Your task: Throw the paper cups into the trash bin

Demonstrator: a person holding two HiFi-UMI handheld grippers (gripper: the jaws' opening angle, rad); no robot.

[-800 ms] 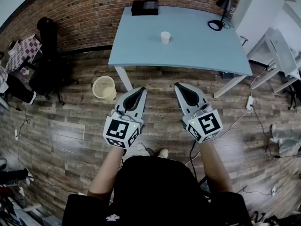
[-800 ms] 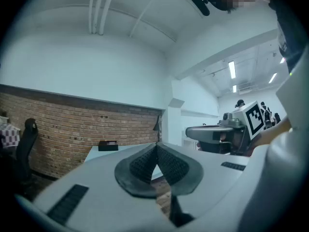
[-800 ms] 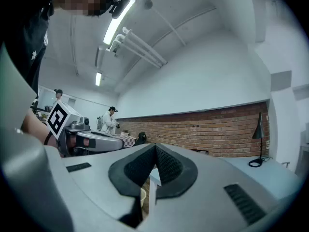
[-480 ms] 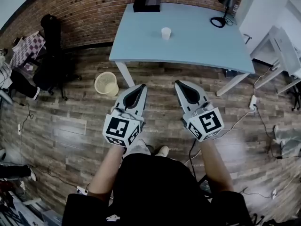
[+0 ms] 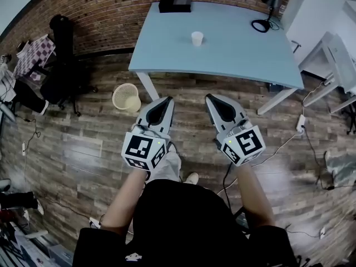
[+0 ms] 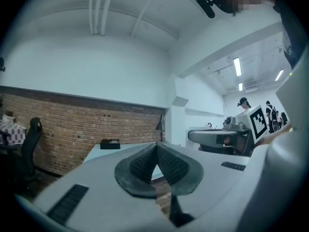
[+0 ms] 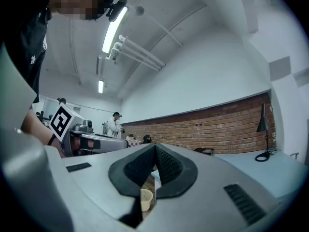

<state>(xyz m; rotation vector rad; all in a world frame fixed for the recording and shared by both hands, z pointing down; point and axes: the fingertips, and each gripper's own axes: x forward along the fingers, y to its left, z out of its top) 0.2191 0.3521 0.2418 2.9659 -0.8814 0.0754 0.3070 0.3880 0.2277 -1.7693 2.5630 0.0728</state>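
Note:
A white paper cup (image 5: 197, 38) stands upright on the pale blue table (image 5: 233, 54), toward its far middle. A cream wicker trash bin (image 5: 125, 99) sits on the wood floor by the table's left front leg; it also shows small between the right jaws as the bin (image 7: 146, 199). My left gripper (image 5: 166, 101) and right gripper (image 5: 209, 99) are held side by side over the floor, short of the table's front edge. Both are shut with nothing between the jaws. The jaw tips meet in both gripper views, left gripper (image 6: 156, 146), right gripper (image 7: 155, 147).
A black box (image 5: 174, 4) lies at the table's far edge and a black desk lamp (image 5: 266, 10) at its far right. A black office chair (image 5: 61, 71) stands left by the brick wall. White furniture (image 5: 334, 60) and floor cables are at the right. People stand in the far background.
The head view has crept forward a little, so table and bin sit slightly nearer. Both grippers stay shut and level, the person's foot has stepped forward.

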